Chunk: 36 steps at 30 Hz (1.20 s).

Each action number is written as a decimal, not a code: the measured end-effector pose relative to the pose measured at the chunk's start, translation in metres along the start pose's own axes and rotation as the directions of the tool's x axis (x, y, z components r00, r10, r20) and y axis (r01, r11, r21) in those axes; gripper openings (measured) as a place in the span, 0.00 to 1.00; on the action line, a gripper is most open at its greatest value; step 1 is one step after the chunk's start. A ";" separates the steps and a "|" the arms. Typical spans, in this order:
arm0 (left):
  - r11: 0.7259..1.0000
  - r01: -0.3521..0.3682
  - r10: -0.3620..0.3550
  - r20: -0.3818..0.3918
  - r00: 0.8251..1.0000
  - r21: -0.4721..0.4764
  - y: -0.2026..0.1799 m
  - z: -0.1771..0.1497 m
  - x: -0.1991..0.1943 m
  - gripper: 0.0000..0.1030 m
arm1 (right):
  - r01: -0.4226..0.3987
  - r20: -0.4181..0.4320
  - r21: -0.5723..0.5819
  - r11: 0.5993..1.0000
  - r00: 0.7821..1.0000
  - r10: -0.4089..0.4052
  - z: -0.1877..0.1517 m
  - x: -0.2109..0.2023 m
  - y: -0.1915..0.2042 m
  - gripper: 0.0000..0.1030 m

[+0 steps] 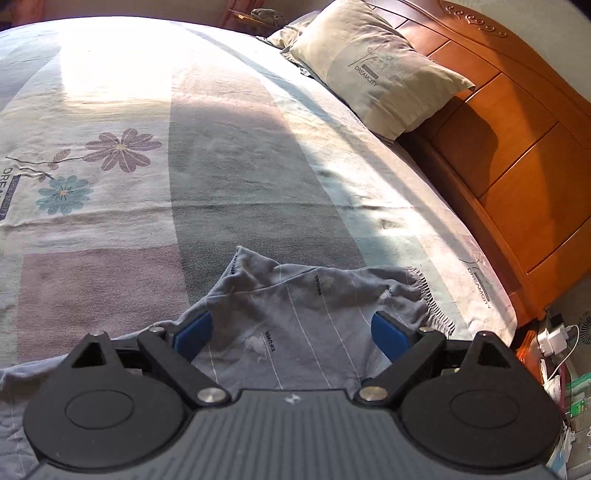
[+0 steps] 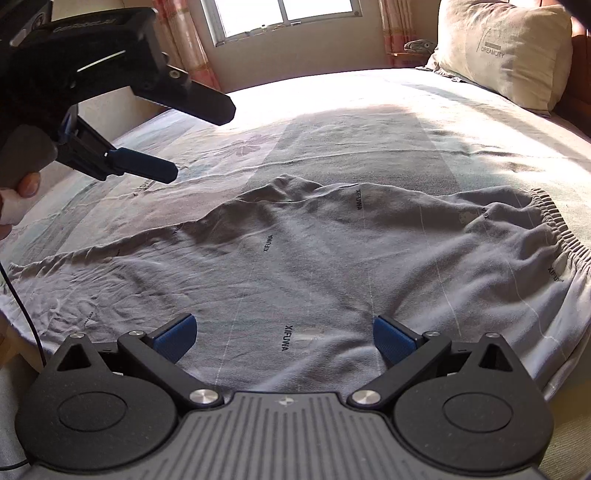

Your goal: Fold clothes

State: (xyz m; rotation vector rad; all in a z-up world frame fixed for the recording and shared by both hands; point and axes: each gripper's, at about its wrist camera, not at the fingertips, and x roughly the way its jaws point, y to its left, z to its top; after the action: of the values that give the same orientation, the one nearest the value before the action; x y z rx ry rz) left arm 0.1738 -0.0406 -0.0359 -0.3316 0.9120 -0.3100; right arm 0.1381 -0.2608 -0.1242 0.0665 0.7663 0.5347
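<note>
Grey trousers [image 2: 295, 258] printed with "XIFUWA" lie spread and wrinkled on the bed, with the elastic waistband [image 2: 554, 225] at the right and a leg trailing off to the left. My right gripper [image 2: 283, 338] is open low over the middle of the cloth, with nothing between its blue pads. In the right wrist view my left gripper [image 2: 162, 171] is held by a hand, raised above the bed at the upper left. Its own view shows my left gripper [image 1: 292, 331] open above the trousers [image 1: 295, 314], near the waistband [image 1: 434, 306].
The bed sheet [image 1: 147, 110] has flower prints and broad stripes, with bright sunlight at the far side. A pillow [image 1: 380, 70] leans on the wooden headboard [image 1: 509, 122]. Chargers and cables [image 1: 554, 339] lie on the floor at the right. A window [image 2: 284, 14] is beyond the bed.
</note>
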 end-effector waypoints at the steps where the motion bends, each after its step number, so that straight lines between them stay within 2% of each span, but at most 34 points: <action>1: 1.000 -0.019 0.019 0.007 1.000 0.002 0.001 -0.009 -0.009 0.90 | -0.011 0.003 0.010 1.000 1.000 0.011 0.000 -0.001 -0.002 1.00; 4: 0.995 -0.095 0.094 0.018 0.995 0.017 0.005 -0.034 -0.024 0.90 | -0.113 0.060 0.081 0.990 0.992 0.108 0.006 -0.016 -0.017 1.00; 5: 0.992 -0.120 0.119 0.019 0.993 0.026 0.007 -0.042 -0.028 0.90 | -0.128 0.088 0.072 0.989 0.989 0.121 0.011 -0.022 -0.020 1.00; 7: 0.986 -0.161 0.161 0.013 0.987 0.033 0.011 -0.056 -0.032 0.90 | -0.072 0.115 0.030 0.997 0.991 0.068 0.026 -0.027 -0.024 1.00; 10: 0.984 -0.177 0.177 -0.021 0.984 -0.009 0.028 -0.064 -0.029 0.90 | -0.002 0.105 -0.001 1.000 0.994 0.002 0.057 -0.014 -0.039 1.00; 13: 0.979 -0.200 0.199 -0.034 0.979 -0.031 0.040 -0.069 -0.028 0.90 | -0.001 0.036 0.044 0.999 0.999 -0.001 0.082 0.021 -0.059 1.00; 16: 0.977 -0.208 0.207 -0.041 0.978 -0.036 0.047 -0.073 -0.028 0.90 | 0.019 -0.055 0.037 0.999 0.998 -0.017 0.091 0.060 -0.065 1.00; 17: 0.976 -0.213 0.212 -0.041 0.976 -0.034 0.049 -0.074 -0.028 0.90 | 0.038 -0.073 0.013 0.999 0.997 -0.037 0.091 0.070 -0.065 1.00; 19: 0.973 -0.229 0.228 -0.040 0.973 -0.023 0.051 -0.078 -0.028 0.90 | 0.106 -0.041 -0.080 0.991 0.993 -0.110 0.092 0.078 -0.058 1.00; 22: 0.967 -0.254 0.255 -0.026 0.967 0.009 0.051 -0.084 -0.029 0.90 | 0.210 -0.077 -0.088 0.974 0.973 -0.217 0.096 0.074 -0.051 1.00; 24: 0.966 -0.256 0.256 -0.017 0.966 0.034 0.048 -0.090 -0.030 0.90 | 0.150 -0.068 -0.144 0.978 0.985 -0.161 0.089 0.051 -0.033 1.00; 26: 0.969 -0.245 0.246 -0.024 0.969 0.046 0.045 -0.095 -0.029 0.90 | 0.099 -0.057 -0.250 0.963 0.992 -0.116 0.072 0.027 -0.007 1.00; 29: 0.970 -0.239 0.241 -0.034 0.970 0.055 0.040 -0.102 -0.029 0.90 | 0.076 -0.071 -0.338 0.938 0.992 -0.106 0.042 0.007 0.014 1.00; 33: 0.976 -0.209 0.210 -0.027 0.977 0.059 0.035 -0.110 -0.038 0.90 | 0.114 -0.150 -0.321 0.940 0.974 -0.169 0.010 -0.001 -0.004 1.00; 35: 0.975 -0.214 0.215 -0.027 0.976 0.059 0.035 -0.113 -0.042 0.90 | 0.076 -0.169 -0.207 0.975 0.979 -0.112 0.000 -0.013 -0.028 1.00; 36: 0.974 -0.217 0.219 -0.027 0.975 0.060 0.035 -0.115 -0.043 0.90 | 0.094 -0.163 -0.224 0.970 0.978 -0.132 -0.006 -0.021 -0.032 1.00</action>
State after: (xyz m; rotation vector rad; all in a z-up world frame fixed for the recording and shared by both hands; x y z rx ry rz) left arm 0.0601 -0.0084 -0.0846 -0.1723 0.9615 -0.1387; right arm 0.1356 -0.3000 -0.1228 -0.2274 0.8756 0.5157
